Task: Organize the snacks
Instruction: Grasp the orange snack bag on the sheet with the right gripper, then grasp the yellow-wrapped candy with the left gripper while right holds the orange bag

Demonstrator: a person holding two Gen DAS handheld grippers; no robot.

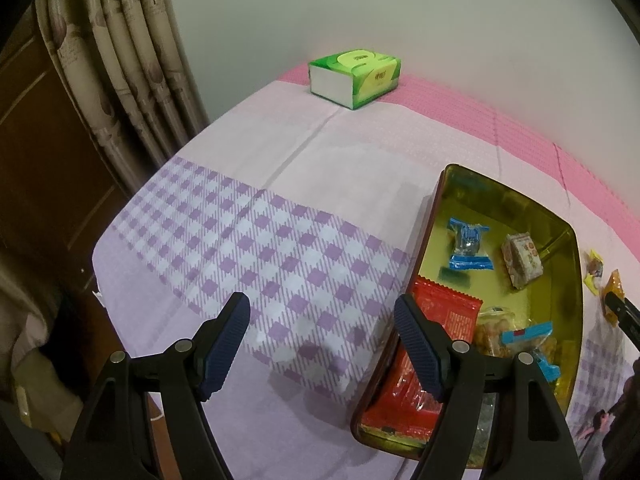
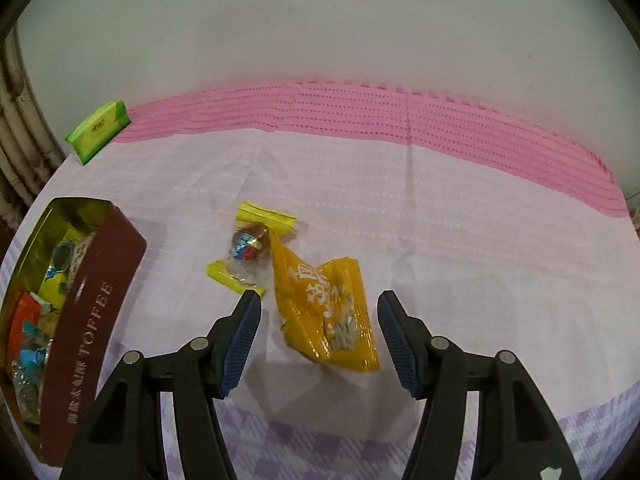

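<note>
I had the right gripper hanging over the table, its jaws standing apart with nothing gripped. The yellow snack packet lay flat on the cloth in the gap between them, touched by neither pad. Just beyond it, touching its far corner, sat a small wrapped candy with yellow-green ends. Off to that gripper's left stood the toffee tin, brown-walled and gold inside.

My left gripper hovered over the purple checked part of the cloth, jaws wide and empty, its right finger reaching over the near rim of the tin. Inside the tin I could see a blue-wrapped candy, a pale wrapped biscuit, a red packet and a clear bag with a blue label. A green tissue box rested at the far edge, well apart from everything.
</note>
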